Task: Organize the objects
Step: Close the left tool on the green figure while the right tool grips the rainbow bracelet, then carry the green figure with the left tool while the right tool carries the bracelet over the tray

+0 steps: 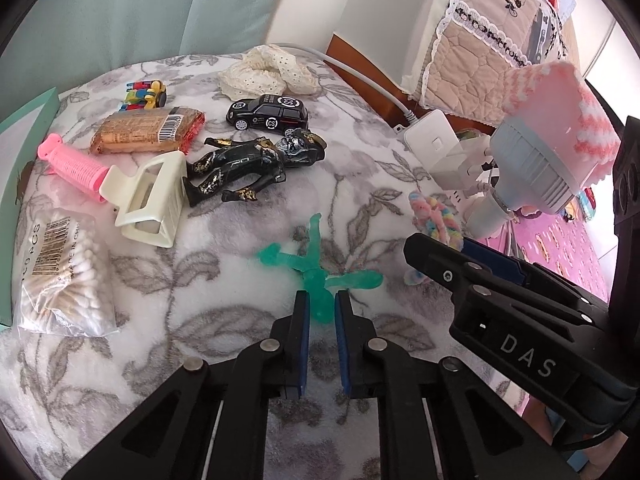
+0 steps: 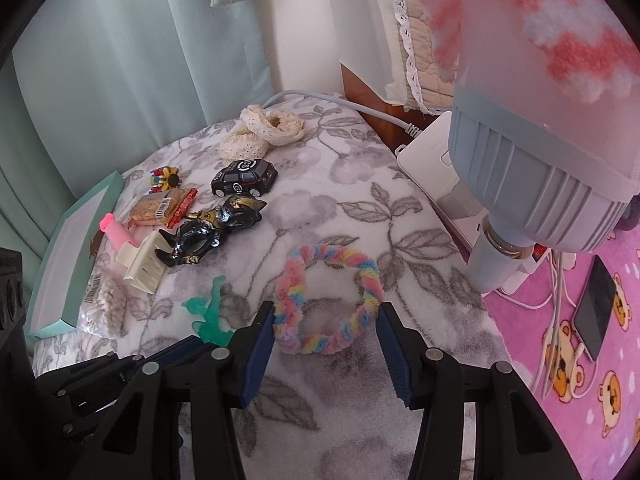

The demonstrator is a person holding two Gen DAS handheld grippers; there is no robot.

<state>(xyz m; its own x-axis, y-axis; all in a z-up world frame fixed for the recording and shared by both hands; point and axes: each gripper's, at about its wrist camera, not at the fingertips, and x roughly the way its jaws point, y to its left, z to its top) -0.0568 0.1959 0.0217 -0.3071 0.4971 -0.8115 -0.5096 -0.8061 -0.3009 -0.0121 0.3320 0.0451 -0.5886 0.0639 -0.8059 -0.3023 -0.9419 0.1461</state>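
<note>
While my left gripper point(image 1: 322, 308) is pinched tight on the green figure point(image 1: 316, 272) lying on the floral blanket point(image 1: 248, 280), my right gripper point(image 2: 326, 332) sits spread wide, the rainbow fuzzy ring point(image 2: 328, 300) flat between its fingers, one side against the left pad.

Translucent green plastic figure gripped on a grey-leaf fleece blanket

The figure point(image 1: 316, 268) is pinched low in the frame by the left gripper point(image 1: 322, 312) on the blanket point(image 1: 224, 264). The right gripper point(image 1: 436, 258) is seen at right, over a pastel rainbow chenille ring point(image 1: 434, 214). A black toy car point(image 1: 267, 114) and a black-and-gold action figure point(image 1: 256, 162) are laid above centre.
</note>
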